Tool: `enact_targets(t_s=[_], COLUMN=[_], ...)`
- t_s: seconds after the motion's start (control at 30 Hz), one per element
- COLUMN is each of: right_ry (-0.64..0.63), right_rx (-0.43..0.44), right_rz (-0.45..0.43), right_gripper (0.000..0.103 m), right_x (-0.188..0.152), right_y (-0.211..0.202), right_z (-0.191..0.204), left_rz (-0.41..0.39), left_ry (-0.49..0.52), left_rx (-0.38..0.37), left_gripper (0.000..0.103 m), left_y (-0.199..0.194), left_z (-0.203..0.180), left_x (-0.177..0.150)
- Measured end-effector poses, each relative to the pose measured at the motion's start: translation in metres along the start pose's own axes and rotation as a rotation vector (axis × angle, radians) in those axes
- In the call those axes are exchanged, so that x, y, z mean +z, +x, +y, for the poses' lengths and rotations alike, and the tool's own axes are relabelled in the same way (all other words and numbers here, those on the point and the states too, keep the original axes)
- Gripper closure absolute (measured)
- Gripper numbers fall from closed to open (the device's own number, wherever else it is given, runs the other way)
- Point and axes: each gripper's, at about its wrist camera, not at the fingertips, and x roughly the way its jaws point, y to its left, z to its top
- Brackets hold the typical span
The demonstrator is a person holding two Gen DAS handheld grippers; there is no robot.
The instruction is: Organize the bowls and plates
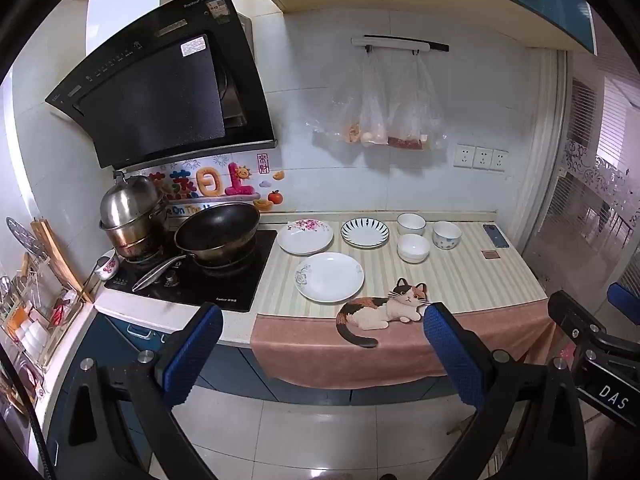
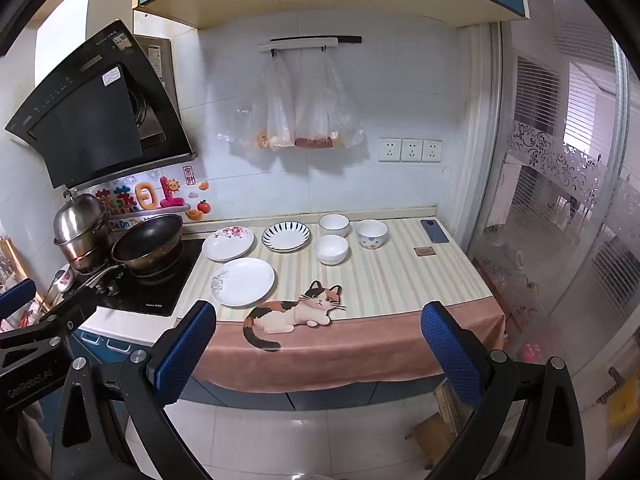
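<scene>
The three plates sat on the desk, near the stove side of the striped cloth. The plain plate [image 1: 329, 277] lay closest to me, so it looked like the easy one to take first. Behind it were the flower plate [image 1: 305, 236] and the striped plate [image 1: 364, 232], side by side and not touching. None of them was stacked.

The three bowls stood just to the right of the plates. Two white bowls [image 1: 413, 247] were one behind the other, and the dotted bowl [image 1: 447, 235] stood beside them. All were upright and apart, so I think nothing had been sorted yet. I guessed plates should go on plates and bowls inside bowls.

My left hand-held gripper [image 1: 322, 354] was wide open and held nothing. My right hand-held gripper [image 2: 318, 354] was wide open and empty too. Both hung in front of the desk edge, over the floor, well back from the dishes. I held them there so I could see everything first.

The cloth [image 1: 460, 276] with the cat [image 1: 386, 308] hung over the front of the desk. It could slip if I pulled a dish across it, so lifting seemed safer.

A phone [image 1: 495, 235] lay at the far right, away from the bowls. On the stove to the left sat a pan [image 1: 218, 232] and a pot [image 1: 130, 210], near the flower plate.
</scene>
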Motion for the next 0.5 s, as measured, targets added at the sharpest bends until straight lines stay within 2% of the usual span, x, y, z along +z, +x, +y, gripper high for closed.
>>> enact_targets(t_s=[0.27,0.5], right_ry=[0.008,0.008], right_rx=[0.002,0.003], right_rz=[0.007,0.000], right_gripper=[0.000,0.000], right_x=[0.000,0.000], right_y=[-0.001,-0.002], right_z=[-0.004,-0.007], left_rz=[-0.006,0.001], left_ry=[-0.004,0.008], left_rx=[0.006,0.007], left_gripper=[0.000,0.000], left_y=[-0.002,-0.001], left_z=[0.004,-0.007], left_x=[-0.001,0.003])
